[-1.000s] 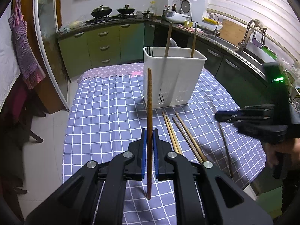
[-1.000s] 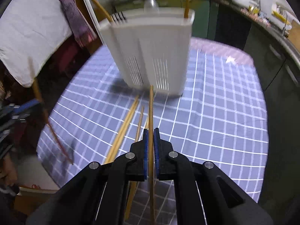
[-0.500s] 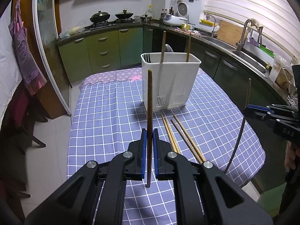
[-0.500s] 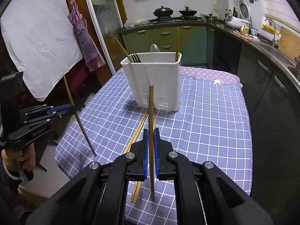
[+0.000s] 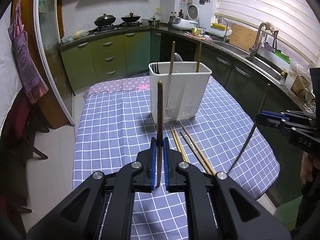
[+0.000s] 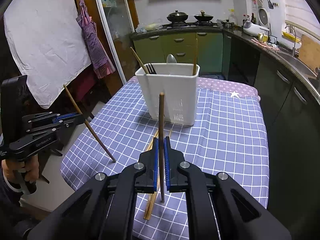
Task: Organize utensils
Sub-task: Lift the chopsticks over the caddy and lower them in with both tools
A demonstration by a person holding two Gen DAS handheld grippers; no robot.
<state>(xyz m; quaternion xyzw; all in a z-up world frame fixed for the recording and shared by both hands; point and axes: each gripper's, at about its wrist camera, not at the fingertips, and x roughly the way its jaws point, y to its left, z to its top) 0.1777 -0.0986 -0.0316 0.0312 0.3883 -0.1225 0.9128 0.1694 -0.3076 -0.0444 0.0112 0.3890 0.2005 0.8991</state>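
A white utensil holder [image 5: 180, 92] [image 6: 170, 92] stands mid-table with chopsticks, a fork and a spoon in it. My left gripper [image 5: 159, 142] is shut on a dark brown chopstick [image 5: 159, 108] that stands upright before the holder. My right gripper [image 6: 161, 142] is shut on another brown chopstick [image 6: 161, 120], also upright. Each gripper shows in the other's view: the right gripper [image 5: 260, 117] at the table's right edge, the left gripper [image 6: 80, 117] off its left edge. Several loose chopsticks [image 5: 192, 150] [image 6: 152, 196] lie on the cloth between the holder and me.
The table wears a blue checked cloth [image 5: 112, 132] with a purple strip at the far end. Green cabinets and a counter with woks [image 5: 104, 20] line the back wall, with a sink [image 5: 266, 64] on the right. An apron [image 6: 94, 46] hangs at the left.
My right gripper has lifted its chopstick off the table and drawn back from the holder, so the whole table now shows. The left gripper has kept nearly still with its chopstick.
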